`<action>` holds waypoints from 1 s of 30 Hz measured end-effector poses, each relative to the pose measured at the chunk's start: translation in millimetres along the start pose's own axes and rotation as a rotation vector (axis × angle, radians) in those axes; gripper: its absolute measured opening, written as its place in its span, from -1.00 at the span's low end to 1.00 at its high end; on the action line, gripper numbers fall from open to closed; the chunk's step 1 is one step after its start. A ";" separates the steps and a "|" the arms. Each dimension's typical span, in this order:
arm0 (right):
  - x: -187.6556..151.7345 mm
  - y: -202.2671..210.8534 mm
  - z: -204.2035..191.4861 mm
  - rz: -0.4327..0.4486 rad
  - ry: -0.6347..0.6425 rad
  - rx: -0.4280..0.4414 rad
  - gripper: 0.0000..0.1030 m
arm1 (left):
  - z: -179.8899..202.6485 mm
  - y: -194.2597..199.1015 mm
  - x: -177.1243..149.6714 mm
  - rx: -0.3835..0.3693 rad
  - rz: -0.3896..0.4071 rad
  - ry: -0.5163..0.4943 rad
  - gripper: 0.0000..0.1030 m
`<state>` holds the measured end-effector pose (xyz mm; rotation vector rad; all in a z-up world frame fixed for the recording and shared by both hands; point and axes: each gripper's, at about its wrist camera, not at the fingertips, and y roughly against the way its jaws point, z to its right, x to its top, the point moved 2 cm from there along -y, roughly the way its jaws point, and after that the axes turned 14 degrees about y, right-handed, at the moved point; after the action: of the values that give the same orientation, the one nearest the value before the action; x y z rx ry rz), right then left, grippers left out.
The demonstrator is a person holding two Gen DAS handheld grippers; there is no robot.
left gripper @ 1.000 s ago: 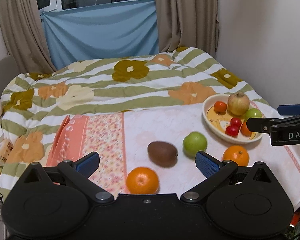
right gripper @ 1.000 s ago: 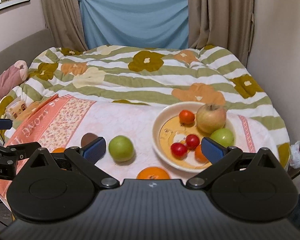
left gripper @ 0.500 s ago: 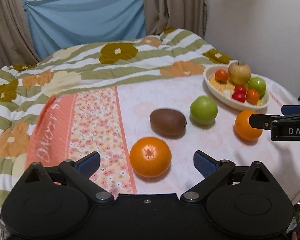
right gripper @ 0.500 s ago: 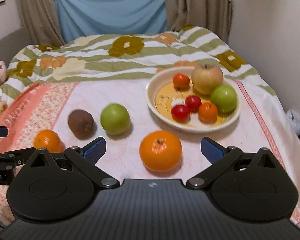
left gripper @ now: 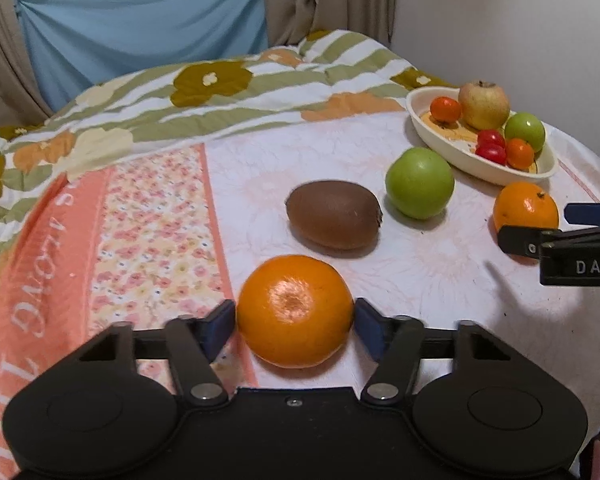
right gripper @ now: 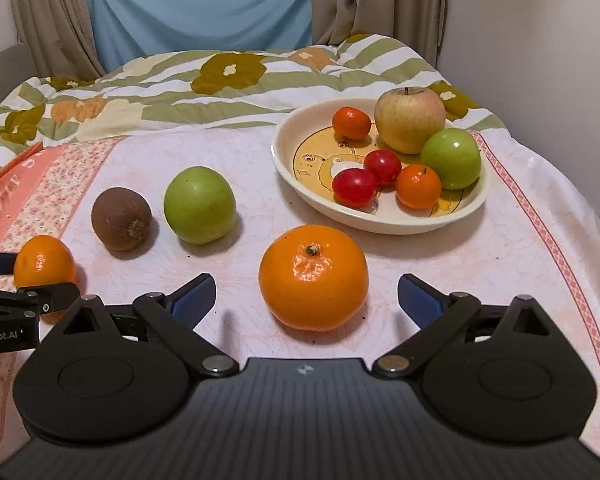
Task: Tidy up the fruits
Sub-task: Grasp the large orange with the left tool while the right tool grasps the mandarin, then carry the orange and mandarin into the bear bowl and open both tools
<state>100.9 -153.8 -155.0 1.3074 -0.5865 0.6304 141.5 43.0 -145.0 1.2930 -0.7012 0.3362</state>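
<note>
My left gripper [left gripper: 295, 322] is shut on an orange [left gripper: 295, 311] that rests on the pink cloth; both blue pads touch its sides. This orange also shows in the right wrist view [right gripper: 43, 265]. My right gripper [right gripper: 306, 297] is open around a second orange [right gripper: 313, 277], pads apart from it; it also shows in the left wrist view [left gripper: 525, 210]. A brown kiwi [left gripper: 334, 214] and a green apple [left gripper: 419, 183] lie between the oranges. A cream bowl [right gripper: 452, 216] holds an apple, a green apple, two small oranges and two red fruits.
The fruits lie on a pink floral cloth [right gripper: 240, 148] over a striped flowered quilt [right gripper: 228, 80]. A wall stands close on the right; curtains and a blue sheet [right gripper: 196, 4] hang behind. The cloth drops off at the right edge.
Both grippers have moved forward and down to the oranges. My left gripper's jaws have closed onto its orange. My right gripper stays open, with its orange now between the fingers.
</note>
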 end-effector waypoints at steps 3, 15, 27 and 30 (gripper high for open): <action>0.4 -4.9 -0.6 -0.010 0.002 -0.001 1.00 | 2.0 -0.1 -2.9 0.005 0.012 -0.015 0.27; 1.8 -16.0 2.2 -0.026 0.014 -0.008 0.70 | 0.0 0.2 -1.6 -0.008 0.004 -0.002 0.26; 0.3 -15.1 4.5 -0.021 0.025 0.022 0.50 | 4.1 4.1 -0.6 0.003 -0.006 0.031 0.25; 2.5 -9.4 8.0 -0.014 0.023 0.032 0.49 | 8.2 10.1 0.5 0.004 -0.003 0.036 0.25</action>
<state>109.0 -162.8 -158.3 1.3313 -0.5500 0.6445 133.5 37.8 -136.1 1.2889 -0.6690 0.3581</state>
